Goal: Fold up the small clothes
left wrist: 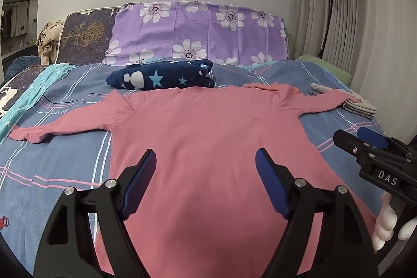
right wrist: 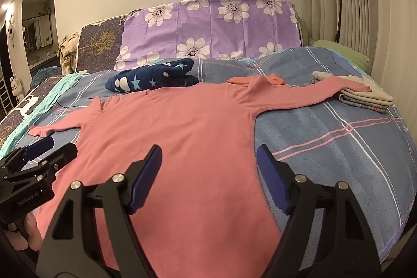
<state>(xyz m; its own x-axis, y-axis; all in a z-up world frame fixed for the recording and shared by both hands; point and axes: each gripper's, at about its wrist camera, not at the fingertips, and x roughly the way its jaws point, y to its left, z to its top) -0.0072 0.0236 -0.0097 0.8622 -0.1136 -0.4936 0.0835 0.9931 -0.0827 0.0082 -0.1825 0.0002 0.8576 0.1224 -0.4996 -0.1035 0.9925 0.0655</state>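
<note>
Left gripper (left wrist: pixel 206 160) spans pink shirt (left wrist: pixel 208 127); folded stack (right wrist: pixel 365 98) clearer rightward.

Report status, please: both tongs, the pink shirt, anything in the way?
Left tongs and right tongs open, nothing gripped. Pink long-sleeved shirt flat, unfolded, sleeves spread. One sleeve end lies on the folded clothes stack.

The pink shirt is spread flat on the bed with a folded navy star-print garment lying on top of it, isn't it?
Not quite. The pink shirt is spread flat on the bed, but the navy garment lies beyond it on the cover, not on top, as the right wrist view shows.
</note>
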